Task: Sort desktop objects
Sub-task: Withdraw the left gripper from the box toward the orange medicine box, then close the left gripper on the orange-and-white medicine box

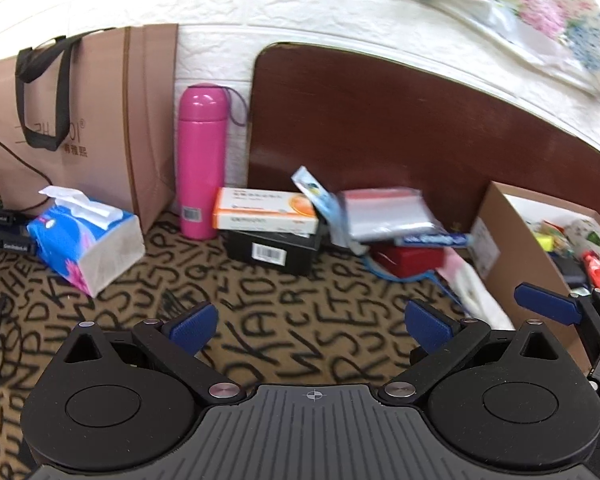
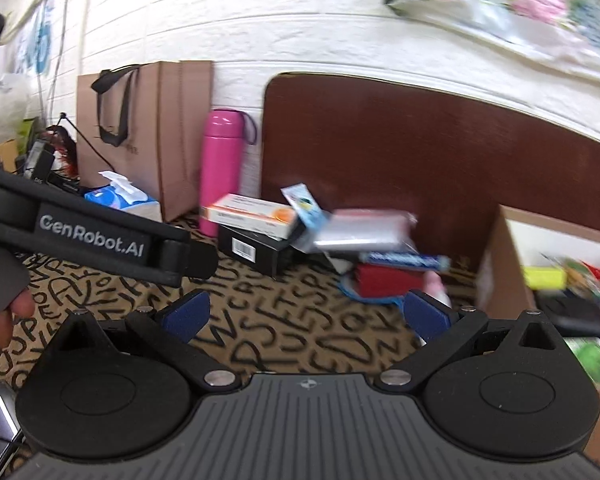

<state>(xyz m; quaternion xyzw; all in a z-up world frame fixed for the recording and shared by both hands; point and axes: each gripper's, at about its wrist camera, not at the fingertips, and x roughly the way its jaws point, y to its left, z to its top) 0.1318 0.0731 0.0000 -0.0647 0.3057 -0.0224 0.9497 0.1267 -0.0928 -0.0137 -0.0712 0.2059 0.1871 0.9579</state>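
My left gripper is open and empty above the letter-print tablecloth. My right gripper is open and empty too; one of its blue fingers shows at the right of the left wrist view. Ahead lie a pink bottle, an orange-and-white box on a black box, a clear zip bag, a red box and a blue tissue pack. The same pile shows in the right wrist view, with the pink bottle and the black box.
A cardboard box holding mixed items stands at the right, also in the right wrist view. A brown paper bag stands at the back left. A dark brown board leans on the white wall. The left gripper's handle crosses the right wrist view.
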